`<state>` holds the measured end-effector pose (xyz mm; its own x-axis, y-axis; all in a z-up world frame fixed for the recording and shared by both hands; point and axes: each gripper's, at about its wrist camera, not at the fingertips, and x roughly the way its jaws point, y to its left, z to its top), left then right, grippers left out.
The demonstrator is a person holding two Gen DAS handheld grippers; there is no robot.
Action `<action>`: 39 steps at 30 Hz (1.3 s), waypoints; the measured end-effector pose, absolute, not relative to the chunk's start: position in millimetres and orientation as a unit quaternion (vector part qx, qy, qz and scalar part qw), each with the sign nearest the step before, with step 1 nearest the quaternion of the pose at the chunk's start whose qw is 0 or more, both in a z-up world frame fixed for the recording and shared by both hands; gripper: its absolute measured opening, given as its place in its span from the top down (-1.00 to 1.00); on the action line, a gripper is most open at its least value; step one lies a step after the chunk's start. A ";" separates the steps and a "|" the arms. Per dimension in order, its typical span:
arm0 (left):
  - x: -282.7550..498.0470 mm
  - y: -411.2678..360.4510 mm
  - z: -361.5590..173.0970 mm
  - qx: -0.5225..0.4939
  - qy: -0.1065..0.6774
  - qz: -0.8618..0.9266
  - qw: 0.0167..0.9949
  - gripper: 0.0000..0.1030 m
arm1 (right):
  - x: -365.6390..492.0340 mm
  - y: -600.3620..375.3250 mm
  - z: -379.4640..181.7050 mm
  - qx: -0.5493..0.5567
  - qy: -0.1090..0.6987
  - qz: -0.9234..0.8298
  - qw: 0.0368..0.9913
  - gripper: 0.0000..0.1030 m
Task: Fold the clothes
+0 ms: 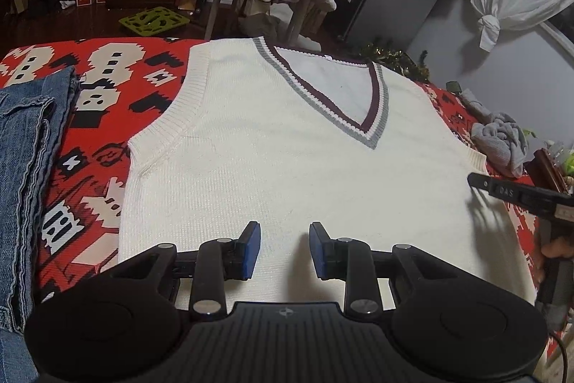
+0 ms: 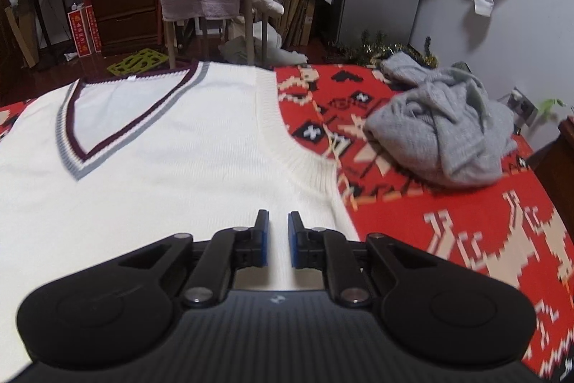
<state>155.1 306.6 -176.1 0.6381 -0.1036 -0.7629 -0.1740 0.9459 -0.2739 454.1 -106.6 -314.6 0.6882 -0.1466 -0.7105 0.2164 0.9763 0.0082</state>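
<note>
Left wrist view first: the cream knit vest (image 1: 287, 146) lies flat and face up on the red patterned bedspread (image 1: 97, 103), V-neck at the far end, not a fold in it yet. The left gripper (image 1: 285, 248) hovers over the lower middle of the vest, blue pads well apart, nothing between them. Over on the right wrist view, the right gripper (image 2: 278, 237) sits above the vest's right side, just below the armhole; its fingers are only a narrow gap apart, and I see bare knit through that gap, no cloth pinched. So by my read the vest is spread and ready, and all its folding is left to do. Now the count: one vest, one pair of blue jeans (image 1: 25, 167) lying at the left, looking laid in a long fold, one crumpled grey garment (image 2: 445, 131) at the right, untouched. Three pieces, two grippers, both empty.
</note>
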 end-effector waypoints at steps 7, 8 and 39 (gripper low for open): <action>155.4 305.6 -176.8 -0.159 0.423 0.019 0.892 0.44 | 494.9 -116.0 -316.6 0.048 0.376 -0.098 0.920 0.77; 155.4 305.6 -177.0 -0.159 0.423 0.019 0.892 0.43 | 500.0 -118.6 -316.1 0.053 0.378 -0.100 0.919 0.77; 155.2 309.6 -177.1 -0.172 0.422 0.017 0.890 0.42 | 444.1 -175.1 -318.0 0.220 0.388 -0.111 0.888 1.00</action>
